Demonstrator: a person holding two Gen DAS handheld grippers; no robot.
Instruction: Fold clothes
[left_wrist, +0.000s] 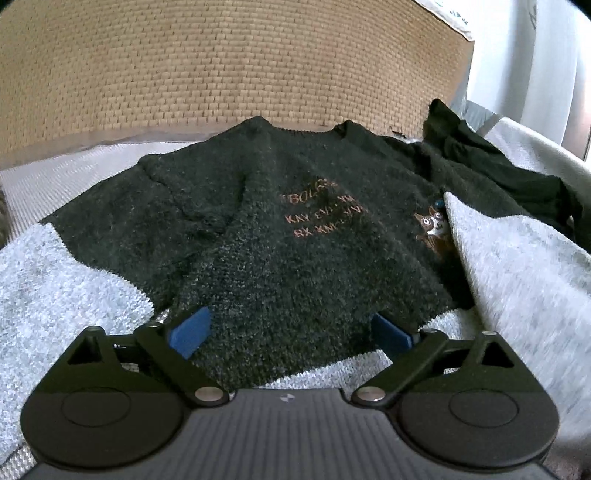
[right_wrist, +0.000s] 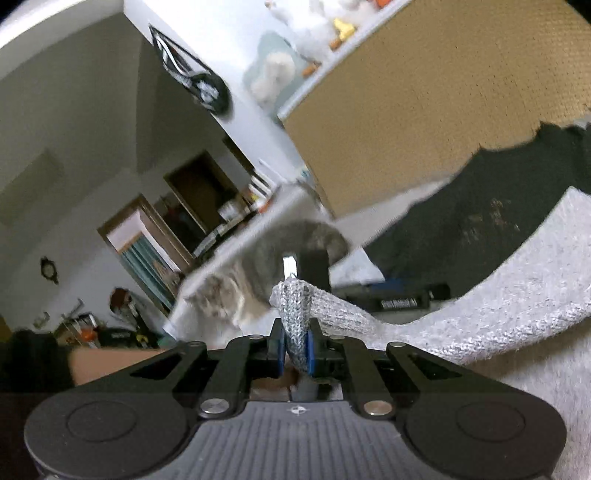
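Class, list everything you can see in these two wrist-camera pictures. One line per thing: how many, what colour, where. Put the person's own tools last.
Sweater: one, dark green with grey lower part and orange lettering, spread on the bed.
Animal patch: one, brown and white, on the sweater's chest, half hidden by a grey fold.
Dark garment: one, black, bunched behind the sweater.
Headboard: one, tan woven, behind the bed.
Bed cover: one, pale grey, under the sweater.
Cat: one, grey and white, blurred, beside the bed.
Plush toys: several, white, on the headboard ledge.
Left claw: one, black with blue pads, open over the sweater.
Right claw: one, shut on the grey knit edge.
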